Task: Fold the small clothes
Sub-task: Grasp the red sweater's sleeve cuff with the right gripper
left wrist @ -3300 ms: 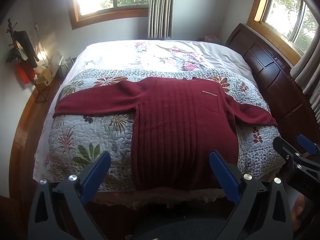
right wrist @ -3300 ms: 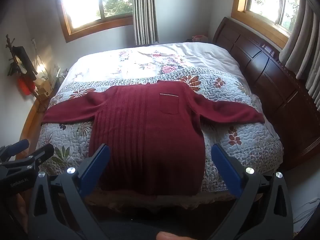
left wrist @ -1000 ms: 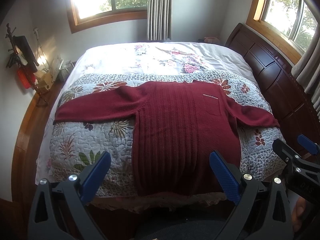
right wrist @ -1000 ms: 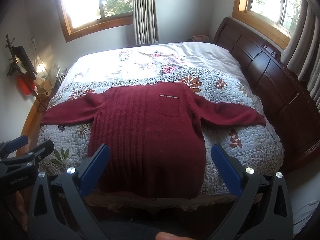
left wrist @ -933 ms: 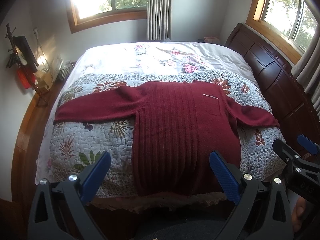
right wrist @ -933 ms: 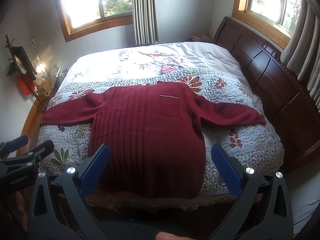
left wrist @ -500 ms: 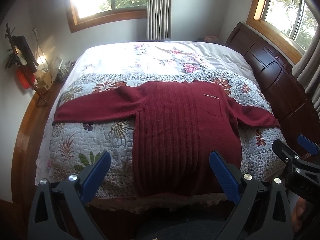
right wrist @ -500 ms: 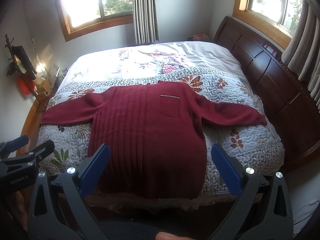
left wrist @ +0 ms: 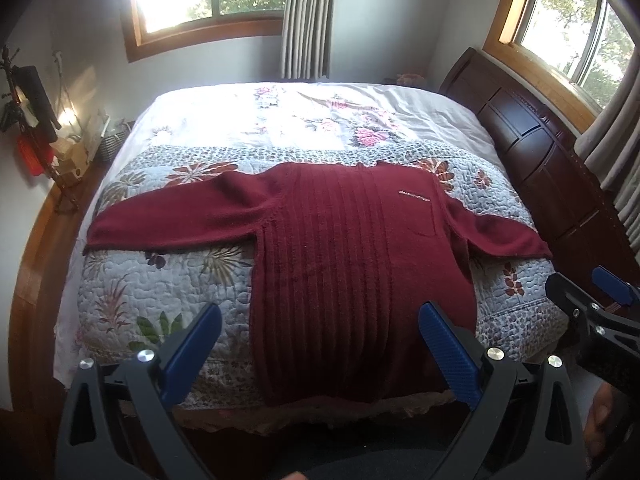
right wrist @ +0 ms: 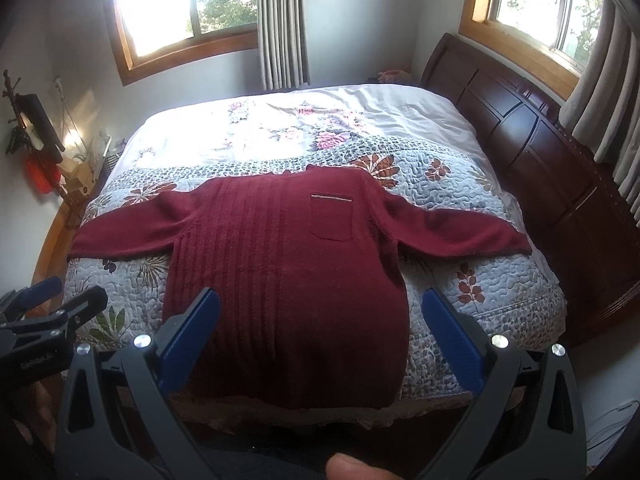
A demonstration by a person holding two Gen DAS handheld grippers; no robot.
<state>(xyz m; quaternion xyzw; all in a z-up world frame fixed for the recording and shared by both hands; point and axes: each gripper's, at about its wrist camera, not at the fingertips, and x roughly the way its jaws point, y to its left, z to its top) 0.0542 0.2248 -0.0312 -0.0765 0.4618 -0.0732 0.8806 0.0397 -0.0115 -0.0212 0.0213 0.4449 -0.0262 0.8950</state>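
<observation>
Sweater (left wrist: 360, 272): a dark red ribbed knit lies flat and face up across the near half of the bed, both sleeves stretched out to left and right, hem hanging just over the near edge.
Bed (left wrist: 168, 288): a quilted floral cover takes the near half, where the garment rests; a pale flowered sheet covers the far half, up to the window wall.
Headboard (right wrist: 560, 184): dark wood panels run along the right side of the mattress.
Handling: the knit looks soft, limp and fairly thick, likely to sag and drape when lifted and not prone to slip; nothing about it looks fragile.
Where to grip: judged from the layout, each cuff or shoulder seam offers a clean edge for bringing a sleeve in over the body, and the two hem corners at the near edge suit the fold that follows.
Chest pocket (right wrist: 332, 218): a small patch with a pale trim line sits right of centre on the front.
Left gripper (left wrist: 320, 350): blue-padded jaws spread wide, holding nothing, raised off the near left part of the hem without touching the cloth.
Right gripper (right wrist: 322, 334): jaws equally wide, empty, poised above the near hem and clear of the fabric.
Progress: no fold appears to be made yet.
</observation>
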